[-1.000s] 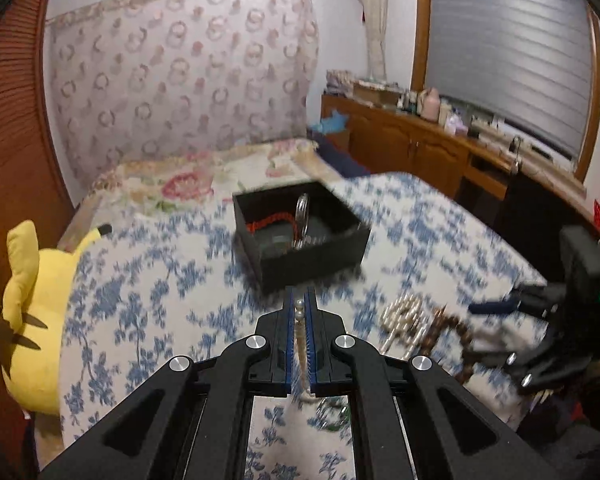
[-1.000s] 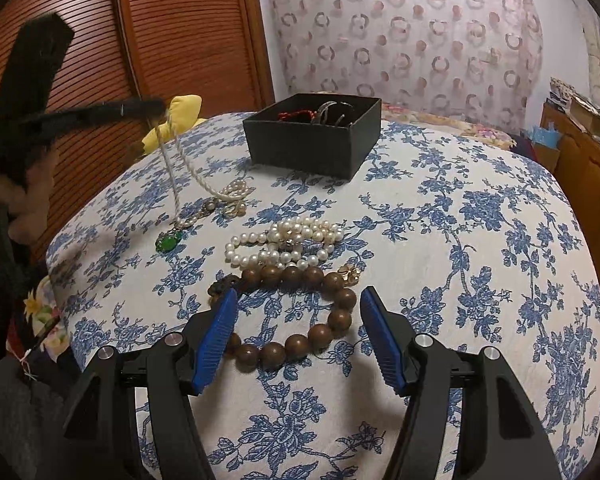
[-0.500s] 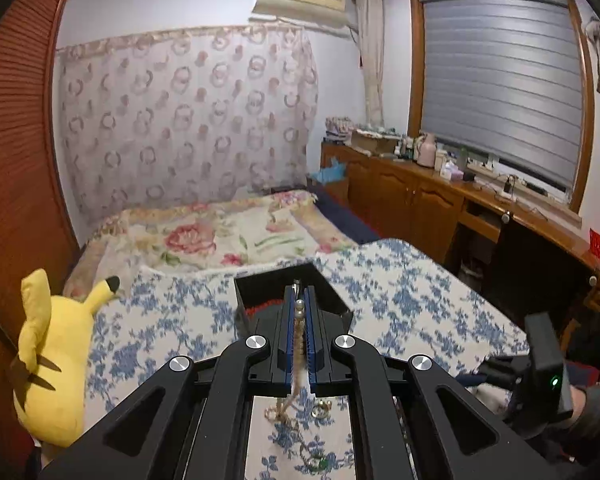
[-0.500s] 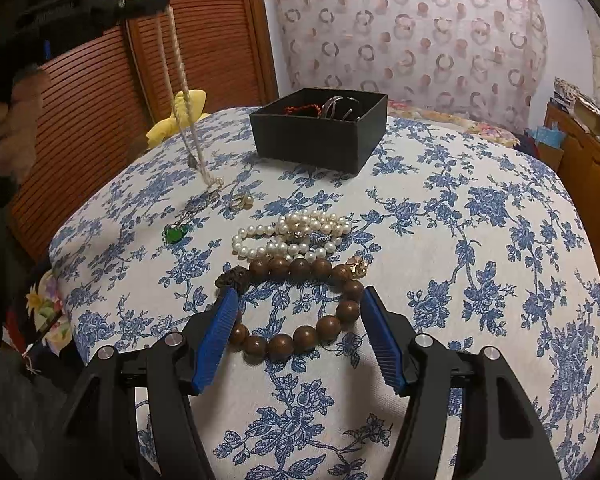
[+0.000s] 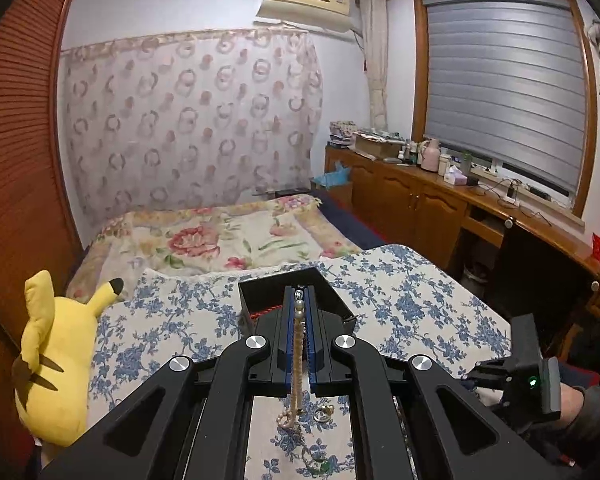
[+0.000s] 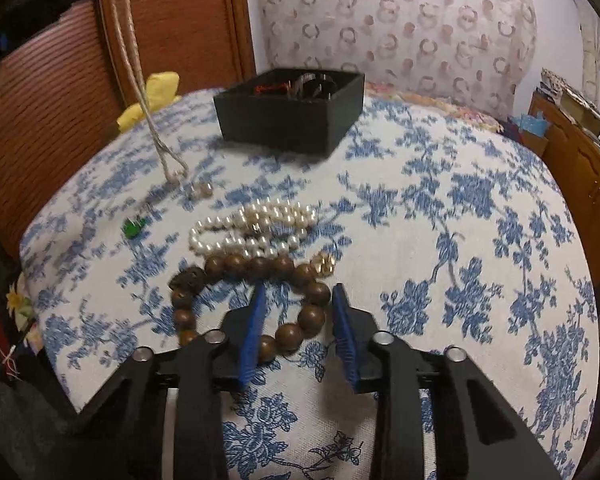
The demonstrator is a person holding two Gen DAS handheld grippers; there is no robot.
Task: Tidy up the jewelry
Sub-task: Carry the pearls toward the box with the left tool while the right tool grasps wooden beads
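Blue-flowered cloth [image 6: 440, 208] carries a square black box [image 6: 288, 116]; nearer, the left gripper [image 5: 299, 312] pinches a dangling pearl necklace [image 5: 297, 360], the right gripper [image 6: 298, 308] gapes astride round wooden beads [image 6: 312, 294].

A table [image 6: 440, 240] under a white cloth printed with blue flowers is carrying everything; a black open box [image 6: 288, 114] is sitting toward its far side; a coiled white pearl strand [image 6: 256, 226] is lying near the middle; a ring of large brown wooden beads [image 6: 260, 300] is lying just in front of it, touching a small gold piece [image 6: 324, 263]; a green pendant [image 6: 135, 227] and a small ring [image 6: 204, 190] are resting toward the left edge, the blur hiding their detail.
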